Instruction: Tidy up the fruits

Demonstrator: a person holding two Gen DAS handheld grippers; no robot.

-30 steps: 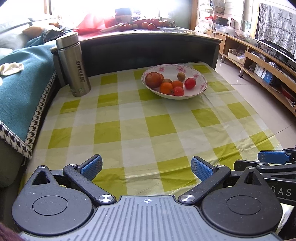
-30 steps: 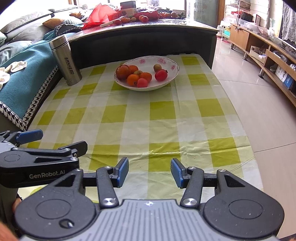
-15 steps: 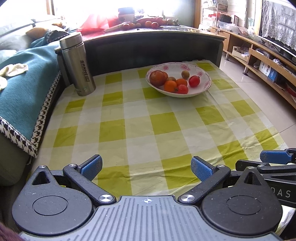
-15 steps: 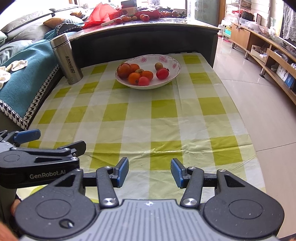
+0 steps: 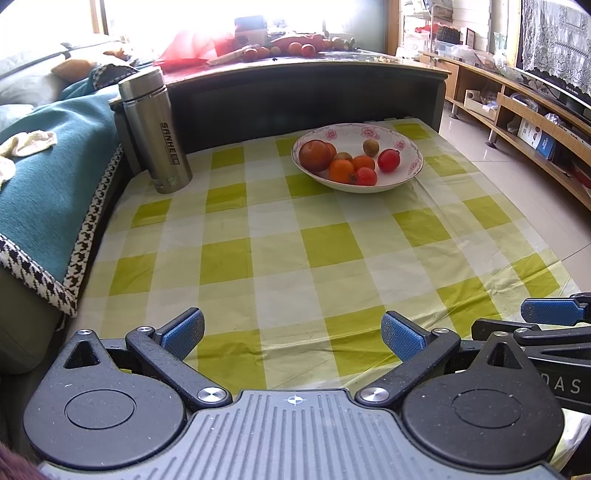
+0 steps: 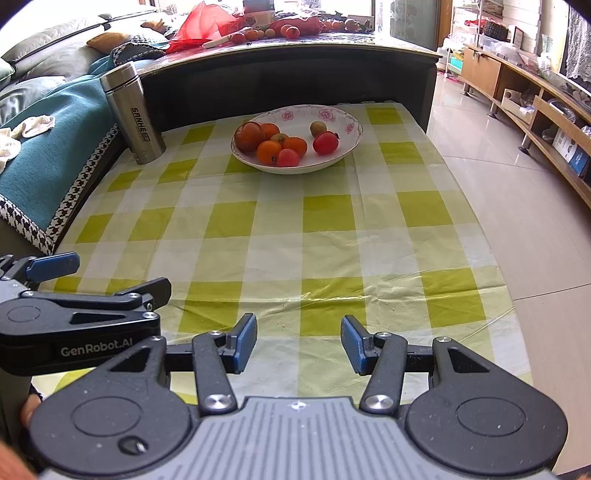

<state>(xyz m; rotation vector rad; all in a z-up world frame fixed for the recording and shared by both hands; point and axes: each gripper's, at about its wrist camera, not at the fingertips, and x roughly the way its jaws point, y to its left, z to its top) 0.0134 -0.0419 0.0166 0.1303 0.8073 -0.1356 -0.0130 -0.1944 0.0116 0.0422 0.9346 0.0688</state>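
A white bowl with pink flowers (image 5: 413, 147) (image 6: 347, 122) stands at the far end of the green checked tablecloth (image 5: 277, 251) (image 6: 325, 218). Several fruits lie in it: a big orange-red one (image 5: 314, 155) (image 6: 249, 136), small oranges (image 5: 341, 170) (image 6: 269, 151), a red one (image 5: 388, 160) (image 6: 325, 142) and a small brown one (image 5: 370, 146) (image 6: 317, 128). My left gripper (image 5: 291, 334) hovers open over the near table edge, nothing between its fingers. My right gripper (image 6: 298, 343) is open too, beside it and just as far from the bowl.
A steel flask (image 5: 157, 129) (image 6: 133, 112) stands at the far left by a teal blanket (image 5: 48, 162). Behind the bowl a higher dark table (image 5: 295, 88) carries more fruit (image 6: 288, 30) and a red bag (image 6: 201, 22). Tiled floor (image 6: 517, 184) and low shelves lie to the right.
Both grippers have drifted a little forward and left; the bowl and flask sit slightly nearer and further right in view. Both stay open.
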